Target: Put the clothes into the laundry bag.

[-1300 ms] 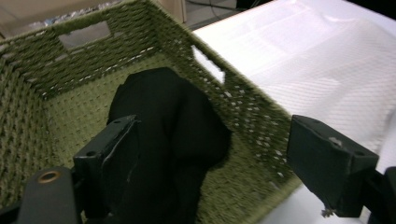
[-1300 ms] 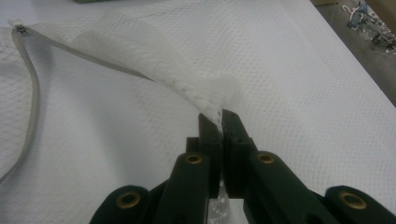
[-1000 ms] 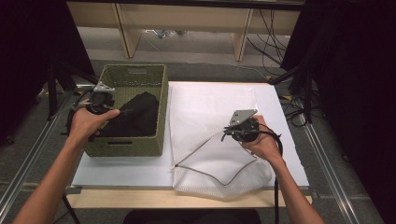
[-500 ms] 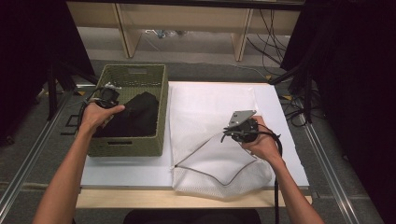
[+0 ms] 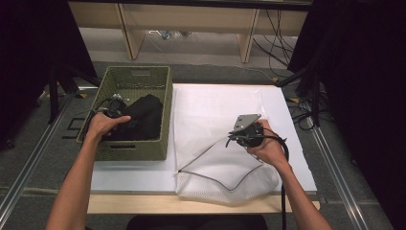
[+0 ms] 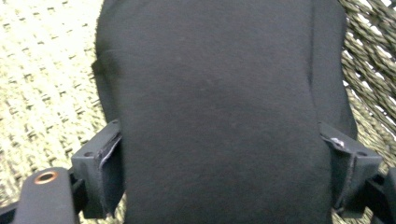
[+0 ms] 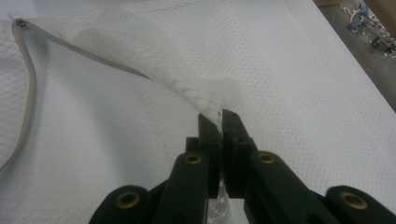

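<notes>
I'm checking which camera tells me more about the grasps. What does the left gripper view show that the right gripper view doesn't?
Left gripper view alone: a black cloth bulging between that gripper's wide-spread jaws, with the woven basket floor behind it.

Right gripper view alone: jaws closed on a pinch of the white mesh bag, lifting it, with the bag's grey zipper edge curving away.

Both: a close look along their own black jaws at fabric.

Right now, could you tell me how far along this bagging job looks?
Early. Done: the right tool is shut on the mesh bag's edge, lifting its mouth open. In hand: the left tool sits open around the black garment, not yet closed. Left: the garment lies in the green basket, none in the bag.
</notes>
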`<action>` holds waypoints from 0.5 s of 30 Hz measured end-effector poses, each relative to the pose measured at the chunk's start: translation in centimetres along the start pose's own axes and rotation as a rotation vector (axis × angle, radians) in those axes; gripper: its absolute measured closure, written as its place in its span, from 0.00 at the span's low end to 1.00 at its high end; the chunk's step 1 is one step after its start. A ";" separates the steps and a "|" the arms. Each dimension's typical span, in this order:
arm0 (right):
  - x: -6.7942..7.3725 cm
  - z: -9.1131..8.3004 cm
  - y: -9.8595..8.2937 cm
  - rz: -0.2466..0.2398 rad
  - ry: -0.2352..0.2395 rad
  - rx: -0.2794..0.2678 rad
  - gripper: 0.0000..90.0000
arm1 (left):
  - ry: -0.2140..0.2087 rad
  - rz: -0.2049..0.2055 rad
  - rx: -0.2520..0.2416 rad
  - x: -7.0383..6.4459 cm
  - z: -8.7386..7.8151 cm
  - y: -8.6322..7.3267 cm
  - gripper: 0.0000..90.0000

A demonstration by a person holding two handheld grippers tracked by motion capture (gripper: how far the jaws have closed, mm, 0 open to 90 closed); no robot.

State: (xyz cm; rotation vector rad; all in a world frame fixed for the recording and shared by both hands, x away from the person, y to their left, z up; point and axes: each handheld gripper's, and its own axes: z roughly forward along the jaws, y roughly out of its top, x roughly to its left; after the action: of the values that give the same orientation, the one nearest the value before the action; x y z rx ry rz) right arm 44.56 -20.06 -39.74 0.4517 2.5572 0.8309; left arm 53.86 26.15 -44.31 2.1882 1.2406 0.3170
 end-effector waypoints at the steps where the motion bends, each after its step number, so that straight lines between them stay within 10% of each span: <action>1: 0.0 0.1 0.0 -0.002 -0.009 -0.008 0.98 | -0.008 0.008 0.008 0.0 0.0 0.0 0.18; 15: 0.0 0.1 0.0 -0.024 -0.011 -0.010 0.98 | 0.040 0.049 0.122 -0.6 1.7 -0.6 0.12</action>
State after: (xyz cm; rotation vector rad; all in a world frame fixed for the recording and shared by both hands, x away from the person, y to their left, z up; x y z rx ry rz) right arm 44.62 -20.00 -39.87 0.4206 2.5419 0.8305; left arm 53.95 25.20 -45.94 2.3290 1.2589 0.3135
